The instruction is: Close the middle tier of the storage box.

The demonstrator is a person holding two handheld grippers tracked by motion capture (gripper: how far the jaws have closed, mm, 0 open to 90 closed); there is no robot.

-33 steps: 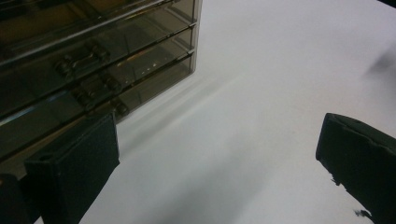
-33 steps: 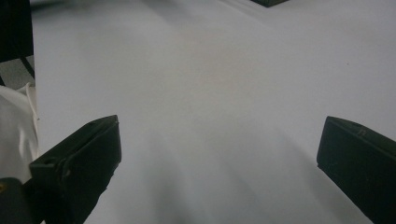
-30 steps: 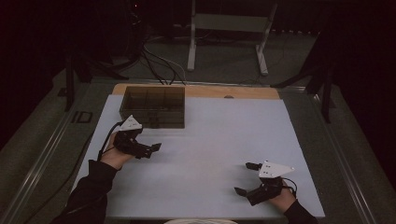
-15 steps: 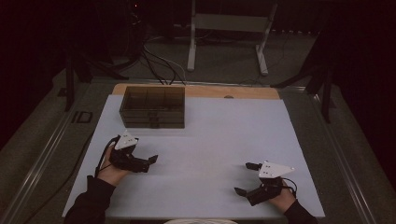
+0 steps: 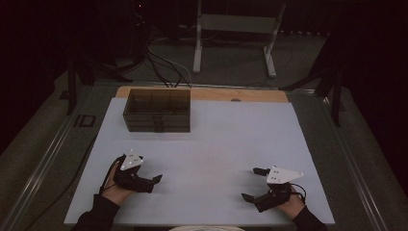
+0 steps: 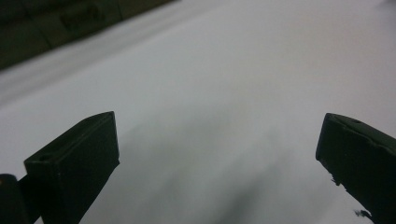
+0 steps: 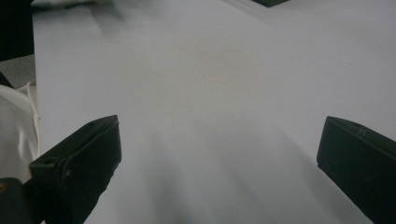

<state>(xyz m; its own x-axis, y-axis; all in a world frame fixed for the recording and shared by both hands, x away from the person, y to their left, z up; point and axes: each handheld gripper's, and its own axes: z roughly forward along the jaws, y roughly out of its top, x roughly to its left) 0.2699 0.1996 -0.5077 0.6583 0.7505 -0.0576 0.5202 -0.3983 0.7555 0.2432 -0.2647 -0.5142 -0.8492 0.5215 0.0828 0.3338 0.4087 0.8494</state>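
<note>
Resting at the twelve o'clock edge of the white table sheet (image 5: 216,144), the dark translucent plastic compartment box (image 5: 158,111) is the nearest object to the tools and sits untouched, its front latch facing six o'clock. Both tools lie well apart from it near the six o'clock edge. The left gripper (image 5: 153,180) sits at roughly seven o'clock, held low over the sheet, its jaws spread wide with nothing between them, as the left gripper view confirms. The right gripper (image 5: 253,184) sits at roughly five o'clock, likewise released and empty, jaws pointing toward nine o'clock. Bare sheet lies ahead of each pair of jaws.

Judged step: standby, with no contact made. A next move would call for carrying one gripper toward twelve o'clock, squaring its jaws to the box wall or latch, then closing.
</note>
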